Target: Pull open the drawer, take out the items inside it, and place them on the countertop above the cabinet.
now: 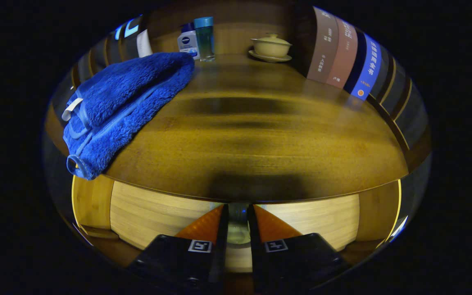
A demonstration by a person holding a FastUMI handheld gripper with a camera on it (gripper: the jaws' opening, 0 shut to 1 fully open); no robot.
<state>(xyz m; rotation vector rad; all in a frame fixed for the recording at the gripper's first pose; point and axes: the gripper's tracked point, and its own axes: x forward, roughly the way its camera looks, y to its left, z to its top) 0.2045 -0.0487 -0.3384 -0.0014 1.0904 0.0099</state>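
Between the gripper [238,223] fingers, drawn nearly together, sits a small clear knob [238,229] on the pale drawer [158,213] front, and the jaws look clenched on it, though contact is hard to make out. Judging by this, the opening step is in hand, calling next for a straight pull back from the drawer. Above the drawer, the countertop [260,135] lies bare in the middle, with a towel [125,106] overhanging its left edge, bottles [197,39] and a lidded bowl [271,47] at the back, and books [344,57] to the right.
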